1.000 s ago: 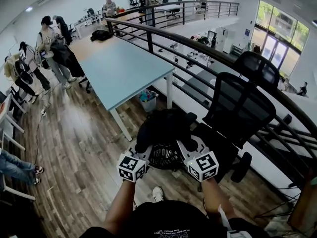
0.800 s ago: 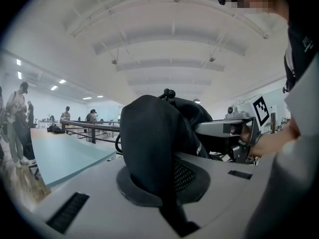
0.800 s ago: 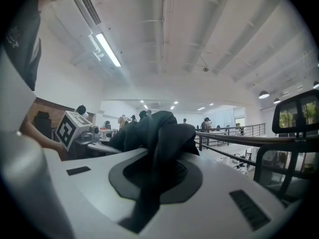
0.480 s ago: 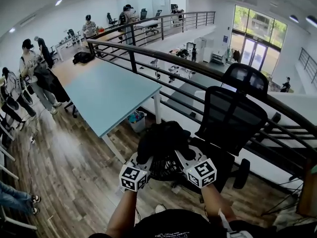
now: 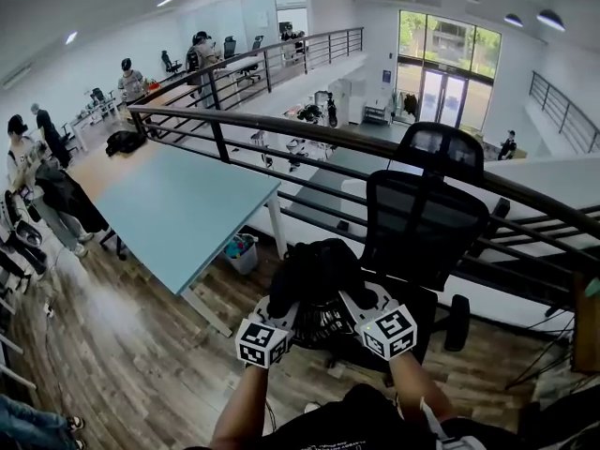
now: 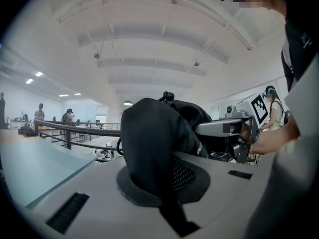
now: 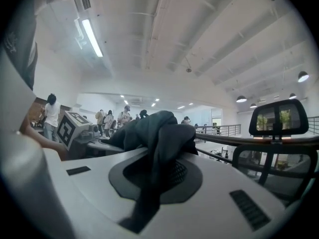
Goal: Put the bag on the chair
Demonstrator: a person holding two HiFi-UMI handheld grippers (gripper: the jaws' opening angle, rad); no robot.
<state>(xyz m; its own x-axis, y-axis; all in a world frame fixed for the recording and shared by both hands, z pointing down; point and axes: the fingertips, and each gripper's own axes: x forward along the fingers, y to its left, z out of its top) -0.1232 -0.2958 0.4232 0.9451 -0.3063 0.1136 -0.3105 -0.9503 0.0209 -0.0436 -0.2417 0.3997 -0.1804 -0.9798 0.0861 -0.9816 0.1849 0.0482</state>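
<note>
Holding the black bag (image 5: 314, 268) off the wooden floor (image 5: 112, 345) between both claws, I have it on the near side of the black mesh chair (image 5: 424, 225); whether it touches the seat I cannot tell. My left claw (image 5: 279, 306) is clamped narrow on the fabric at the bag's left side. My right claw (image 5: 354, 298) is clamped narrow on the fabric at its right side. Fabric bunches up out of each pair of jaws. A pale blue bench (image 5: 178, 209) stands left of the chair, and a dark railing (image 5: 309, 126) runs behind both.
</note>
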